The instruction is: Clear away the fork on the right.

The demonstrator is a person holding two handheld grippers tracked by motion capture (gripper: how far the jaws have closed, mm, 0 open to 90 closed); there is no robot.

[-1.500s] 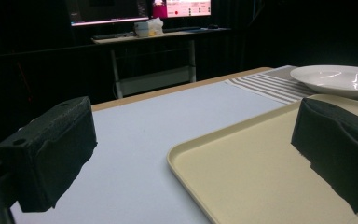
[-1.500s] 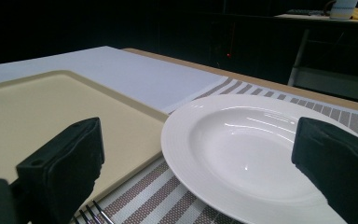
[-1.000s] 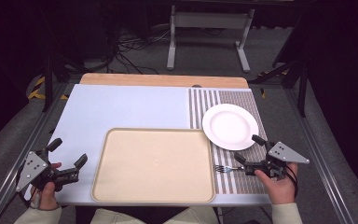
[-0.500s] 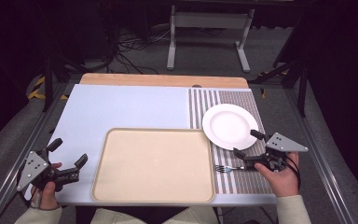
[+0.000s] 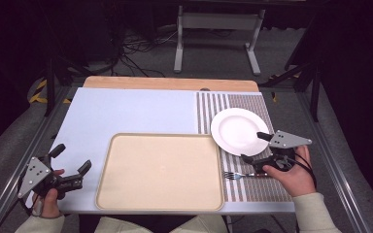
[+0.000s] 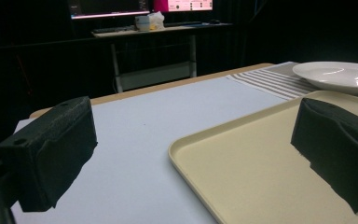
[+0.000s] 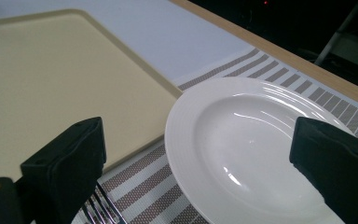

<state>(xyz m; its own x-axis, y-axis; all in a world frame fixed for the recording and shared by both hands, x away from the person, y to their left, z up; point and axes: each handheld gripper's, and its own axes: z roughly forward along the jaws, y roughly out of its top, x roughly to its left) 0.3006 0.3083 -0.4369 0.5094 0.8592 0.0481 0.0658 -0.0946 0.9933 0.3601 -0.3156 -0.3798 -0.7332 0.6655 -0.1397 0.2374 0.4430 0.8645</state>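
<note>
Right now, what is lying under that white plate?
The white plate lies on a striped placemat, with its near-left rim beside the beige tray. Whatever is beneath the plate's middle is covered.

Beige tray [image 5: 160, 172]: lies flat near the front edge of the pale blue table [image 5: 126, 111], empty, rim rounded at the corners. Striped placemat [image 5: 213, 111]: spreads over the right part of the table, just beside the tray's right rim. Wooden strip [image 5: 170, 83]: runs along the far edge. Beyond it, on the grey floor: metal stand [image 5: 216, 22], tangled cables [image 5: 136, 48], yellow-black tape [image 5: 41, 90]. Farther back, in the dark: desk [image 6: 158, 29] with lit monitor [image 6: 107, 7].
</note>
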